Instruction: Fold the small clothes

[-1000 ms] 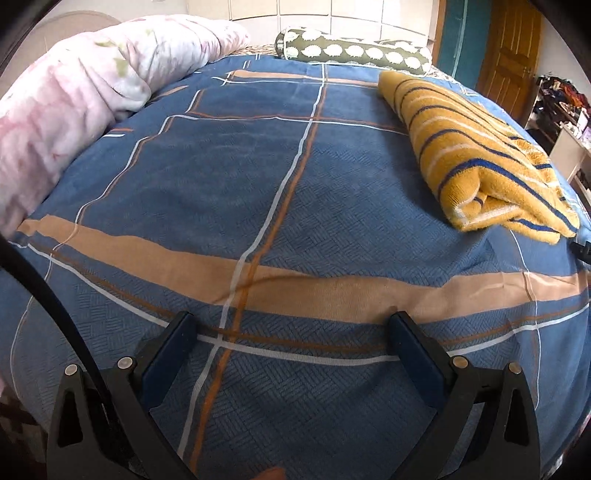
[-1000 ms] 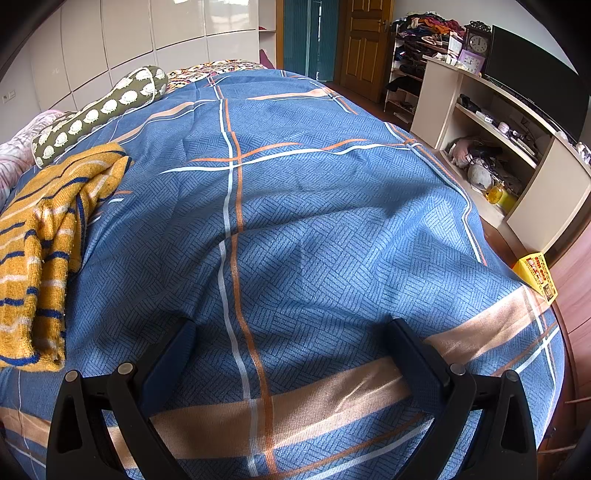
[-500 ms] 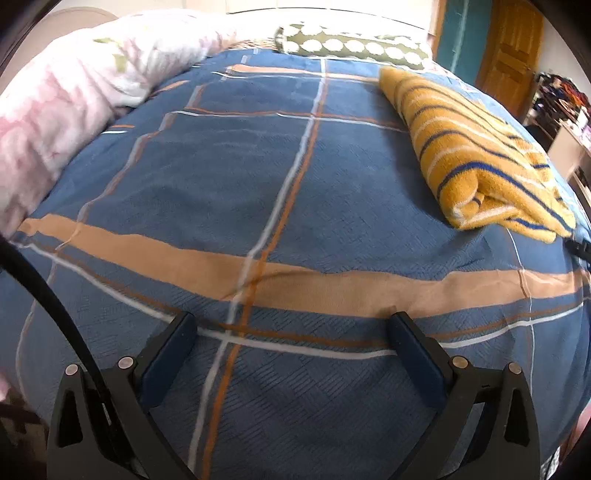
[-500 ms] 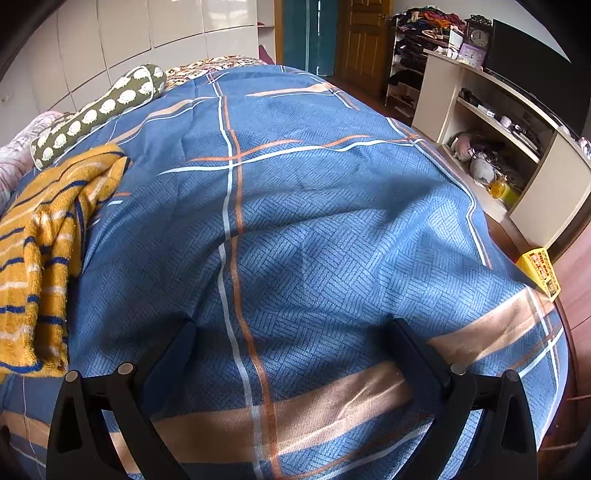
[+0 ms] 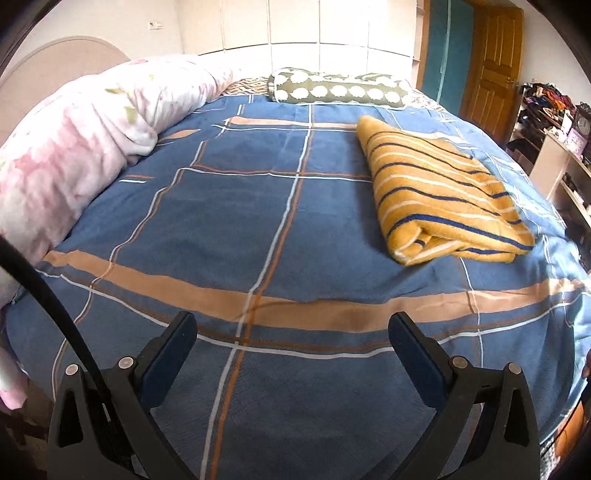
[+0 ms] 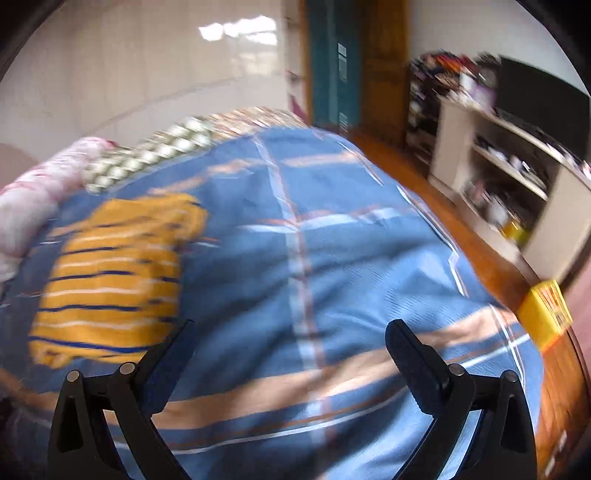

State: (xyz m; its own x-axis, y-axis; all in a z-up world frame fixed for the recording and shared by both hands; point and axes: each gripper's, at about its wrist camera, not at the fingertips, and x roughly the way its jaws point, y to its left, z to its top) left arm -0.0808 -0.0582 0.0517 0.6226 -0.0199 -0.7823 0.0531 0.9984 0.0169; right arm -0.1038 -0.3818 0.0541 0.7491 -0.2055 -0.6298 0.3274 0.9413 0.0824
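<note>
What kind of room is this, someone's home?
Most likely a home bedroom: a bed under a blue plaid cover, a bolster pillow at its far end, and a shelf unit crowded with household things. A folded striped garment lies on the bed.

A wide bed (image 5: 258, 206) fills most of the room, covered by a blue bedspread (image 5: 229, 221) crossed with tan, white and orange lines. A rounded pale headboard (image 5: 55, 66) stands at the left, with a pink floral duvet (image 5: 92, 125) rolled along that side. A green bolster with white spots (image 5: 338, 88) lies across the far end. Behind it runs a wall of glossy white cupboard doors (image 5: 295, 29), next to a teal panel (image 5: 445, 48) and a brown wooden door (image 5: 493, 66). On the right, white open shelving (image 6: 517, 184) stands on a wooden floor (image 6: 443, 199), with a yellow box (image 6: 546, 317) near the bed's corner.
</note>
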